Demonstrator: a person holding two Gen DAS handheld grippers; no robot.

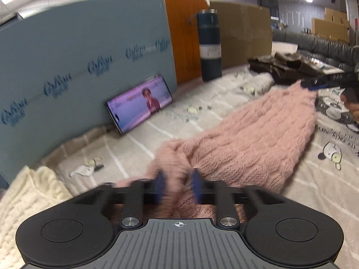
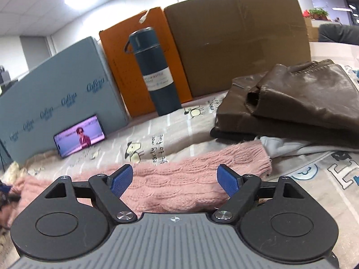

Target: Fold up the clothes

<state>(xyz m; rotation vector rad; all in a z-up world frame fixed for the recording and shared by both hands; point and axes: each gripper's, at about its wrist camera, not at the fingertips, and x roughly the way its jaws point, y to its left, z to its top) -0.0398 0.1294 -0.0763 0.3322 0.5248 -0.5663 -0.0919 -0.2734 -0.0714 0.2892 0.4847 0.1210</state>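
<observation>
A pink cable-knit sweater lies spread on the printed bedsheet. My left gripper is closed around a bunched fold of the sweater at its near end; the blue pads are blurred. My right gripper is open, its blue pads wide apart just above the sweater's ribbed edge, holding nothing. The right gripper also shows in the left wrist view at the sweater's far end.
A cream knit garment lies at the near left. A folded brown leather jacket sits on a grey garment. A dark teal bottle, a phone, a blue-grey panel and cardboard boxes stand along the back.
</observation>
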